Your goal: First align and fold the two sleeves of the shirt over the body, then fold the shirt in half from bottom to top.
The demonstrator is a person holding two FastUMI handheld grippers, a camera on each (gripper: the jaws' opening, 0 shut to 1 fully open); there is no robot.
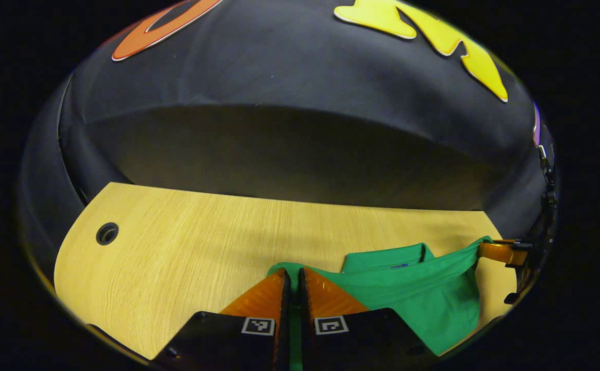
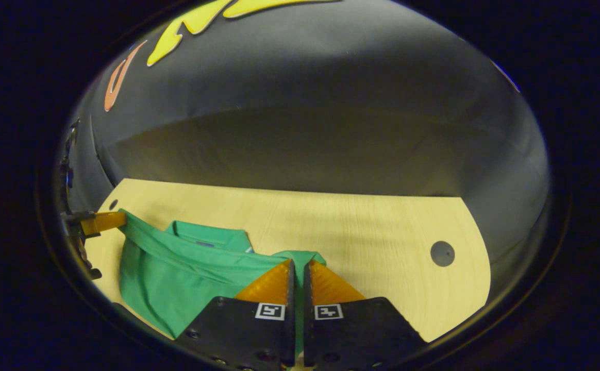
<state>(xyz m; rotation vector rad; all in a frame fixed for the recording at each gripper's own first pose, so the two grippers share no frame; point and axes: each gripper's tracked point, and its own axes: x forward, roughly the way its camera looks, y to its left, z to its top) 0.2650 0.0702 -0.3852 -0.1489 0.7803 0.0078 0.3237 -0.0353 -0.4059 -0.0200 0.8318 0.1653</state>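
Note:
A green shirt hangs stretched between my two grippers above the wooden table, its collar lying behind the raised edge. My left gripper is shut on one corner of the shirt's edge. In the left gripper view the right gripper pinches the other corner at the far right. In the right gripper view my right gripper is shut on the shirt, and the left gripper holds the far corner at the left. The lifted edge runs taut between them.
The table has a round cable hole near each end. The booth's black cloth wall rises right behind the table's far edge. Bare wood lies beside the shirt.

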